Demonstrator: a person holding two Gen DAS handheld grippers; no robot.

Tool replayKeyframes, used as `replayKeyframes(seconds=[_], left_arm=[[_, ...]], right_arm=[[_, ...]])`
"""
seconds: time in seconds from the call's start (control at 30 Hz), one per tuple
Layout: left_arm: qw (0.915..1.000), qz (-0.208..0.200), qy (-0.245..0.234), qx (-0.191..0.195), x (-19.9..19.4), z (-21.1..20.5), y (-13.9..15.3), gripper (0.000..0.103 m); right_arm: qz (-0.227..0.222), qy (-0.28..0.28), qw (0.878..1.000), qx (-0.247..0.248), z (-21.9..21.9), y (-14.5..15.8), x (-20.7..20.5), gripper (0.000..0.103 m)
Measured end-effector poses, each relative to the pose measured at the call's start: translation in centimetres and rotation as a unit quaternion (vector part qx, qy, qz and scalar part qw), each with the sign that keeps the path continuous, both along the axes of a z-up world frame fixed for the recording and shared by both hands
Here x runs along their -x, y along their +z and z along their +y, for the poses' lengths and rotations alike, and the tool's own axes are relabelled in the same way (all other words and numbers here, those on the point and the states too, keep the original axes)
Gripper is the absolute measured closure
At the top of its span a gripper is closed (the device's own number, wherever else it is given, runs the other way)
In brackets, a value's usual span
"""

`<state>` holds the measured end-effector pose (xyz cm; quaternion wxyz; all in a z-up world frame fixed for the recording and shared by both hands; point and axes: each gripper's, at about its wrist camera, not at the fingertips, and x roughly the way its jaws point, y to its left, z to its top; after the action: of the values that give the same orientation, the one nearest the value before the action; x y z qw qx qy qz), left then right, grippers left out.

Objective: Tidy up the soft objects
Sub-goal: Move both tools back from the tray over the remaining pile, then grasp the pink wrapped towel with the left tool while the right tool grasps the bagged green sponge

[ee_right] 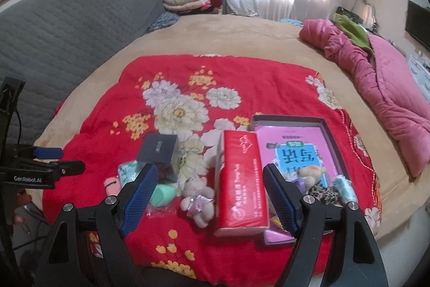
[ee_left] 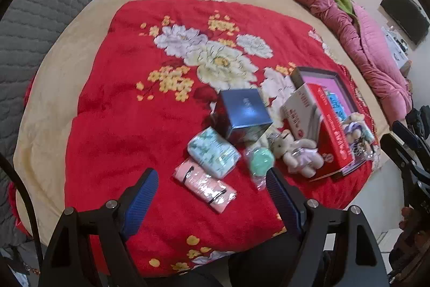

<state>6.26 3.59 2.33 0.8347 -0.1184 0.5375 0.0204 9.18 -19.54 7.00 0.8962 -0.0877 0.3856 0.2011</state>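
While both sets of jaws are standing wide apart and holding nothing, the left gripper is hovering above the near part of the red floral blanket, which is lying over a beige cover on the bed. Directly ahead of the left jaws, a pink wrapped pack is lying flat, and a pale green floral pack is resting just beside it on the far side. A mint-green soft item in clear wrap is sitting to their right, close to a small cream teddy bear. A dark blue box is standing behind these things. The right gripper is hanging over a red tissue box, which is lying partly on an open dark tray with a pink book inside. A second small plush and a leopard-print item are resting on the book's near end. A pink quilt is lying bunched along the bed's right edge.
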Motion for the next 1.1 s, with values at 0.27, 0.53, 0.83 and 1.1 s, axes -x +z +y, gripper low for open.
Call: replayKeyframes(seconds=[0.27, 0.53, 0.83, 1.1], left_arm=[[0.9988, 0.048, 0.003, 0.009, 0.3, -0.3, -4.4, 0.021], [0.9942, 0.102, 0.03, 0.012, -0.9, -1.1, -9.3, 0.021], [0.9898, 0.133, 0.049, -0.006, -3.2, -2.2, -12.1, 0.021], [0.9849, 0.16, 0.065, 0.005, -3.5, -1.0, -14.5, 0.021]], right_arm=[[0.02, 0.021, 0.999, 0.014, 1.5, -2.6, 0.1, 0.022], [0.031, 0.034, 0.998, 0.048, 2.1, -4.9, 0.1, 0.022], [0.039, 0.085, 0.992, 0.082, 4.2, -7.2, 0.0, 0.022], [0.046, 0.156, 0.978, 0.128, 7.9, -10.7, -0.2, 0.022]])
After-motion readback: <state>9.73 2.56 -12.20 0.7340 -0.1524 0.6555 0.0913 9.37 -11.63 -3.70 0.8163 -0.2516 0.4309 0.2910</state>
